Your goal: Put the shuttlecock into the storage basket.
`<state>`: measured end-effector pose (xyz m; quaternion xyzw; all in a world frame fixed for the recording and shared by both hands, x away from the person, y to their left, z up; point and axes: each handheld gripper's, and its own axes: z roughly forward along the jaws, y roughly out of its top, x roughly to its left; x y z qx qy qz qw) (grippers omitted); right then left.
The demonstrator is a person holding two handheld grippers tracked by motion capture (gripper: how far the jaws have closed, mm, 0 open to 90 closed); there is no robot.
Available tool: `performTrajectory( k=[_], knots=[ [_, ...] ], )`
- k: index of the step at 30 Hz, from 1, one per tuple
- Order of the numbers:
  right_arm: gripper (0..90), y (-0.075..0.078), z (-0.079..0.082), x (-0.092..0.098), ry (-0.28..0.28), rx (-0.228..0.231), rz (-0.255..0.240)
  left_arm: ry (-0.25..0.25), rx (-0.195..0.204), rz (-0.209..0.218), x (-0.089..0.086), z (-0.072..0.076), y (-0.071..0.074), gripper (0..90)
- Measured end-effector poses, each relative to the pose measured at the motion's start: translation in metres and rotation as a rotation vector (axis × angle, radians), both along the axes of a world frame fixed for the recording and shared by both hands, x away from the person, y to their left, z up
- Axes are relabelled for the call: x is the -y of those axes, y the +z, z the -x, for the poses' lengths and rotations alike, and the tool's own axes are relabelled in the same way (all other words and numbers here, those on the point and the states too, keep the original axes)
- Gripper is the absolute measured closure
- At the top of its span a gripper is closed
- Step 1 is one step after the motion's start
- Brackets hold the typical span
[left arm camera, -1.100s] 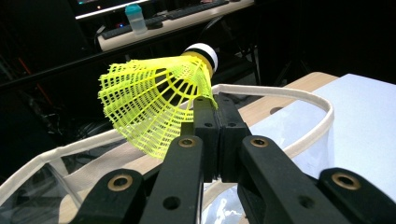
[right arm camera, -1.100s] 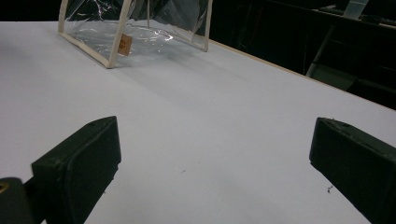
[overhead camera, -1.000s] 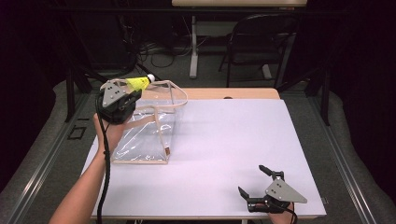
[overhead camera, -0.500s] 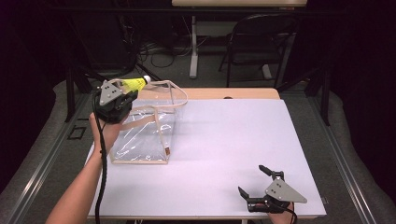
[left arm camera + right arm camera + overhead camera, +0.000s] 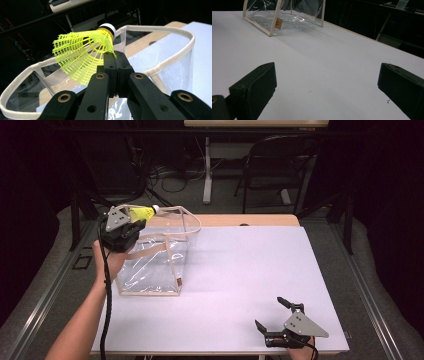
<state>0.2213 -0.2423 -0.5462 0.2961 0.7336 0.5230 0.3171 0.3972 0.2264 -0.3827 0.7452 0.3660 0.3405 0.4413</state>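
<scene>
A clear plastic tote bag with cream trim and handles stands upright at the table's left side. My left gripper hovers above the bag's left rim, shut on the skirt of a yellow shuttlecock. In the left gripper view the shuttlecock points its white-capped cork up and away, over the bag's open rim. My right gripper rests open near the table's front right edge, nothing between its jaws. In the right gripper view the bag stands far off at top left.
The white table top stretches between the bag and the right gripper. A wooden strip runs along the table's far edge. Behind the table are a black chair, cables and desk legs on the floor.
My left gripper with the shuttlecock has drifted slightly left and toward the person, staying above the bag's rim. The right gripper has not moved.
</scene>
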Motion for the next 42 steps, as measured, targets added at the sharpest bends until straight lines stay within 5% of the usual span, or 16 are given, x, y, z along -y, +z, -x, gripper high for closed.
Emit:
performTrajectory(
  k=[27, 42],
  knots=[
    [1.8, 0.000, 0.000, 0.000, 0.001, -0.002, 0.003, -0.036, -0.099, -0.112, -0.008, -0.011, -0.006, 89.2],
    [1.8, 0.000, 0.000, 0.000, -0.001, -0.005, 0.004, -0.019, -0.138, -0.125, -0.010, -0.020, -0.011, 89.2]
  ],
)
